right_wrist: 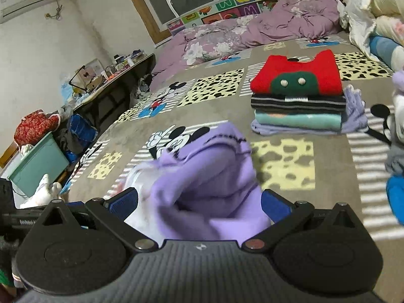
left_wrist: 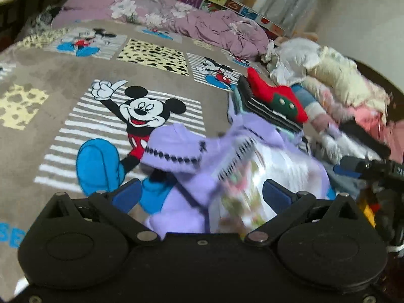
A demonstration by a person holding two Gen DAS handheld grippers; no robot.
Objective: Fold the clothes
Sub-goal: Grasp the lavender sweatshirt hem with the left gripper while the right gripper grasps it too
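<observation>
A lilac garment (left_wrist: 181,149) with dark stitched trim and a white printed front lies bunched on the bed, blurred by motion. My left gripper (left_wrist: 200,194) is open, its blue pads (left_wrist: 126,195) wide apart with the cloth heaped between them. From the other side, my right gripper (right_wrist: 199,199) is also open, and the lilac garment (right_wrist: 214,156) fills the gap between its pads (right_wrist: 275,203). A stack of folded clothes (right_wrist: 298,93) topped by a red and green sweater stands behind it. The same stack (left_wrist: 272,101) shows in the left wrist view.
The bed carries a brown cartoon-mouse bedspread (left_wrist: 75,75) with a rumpled purple duvet (left_wrist: 202,22) at its far end. A heap of unfolded clothes (left_wrist: 341,80) lies at the right. A cluttered table (right_wrist: 113,80) and a teal bin (right_wrist: 38,166) stand beside the bed.
</observation>
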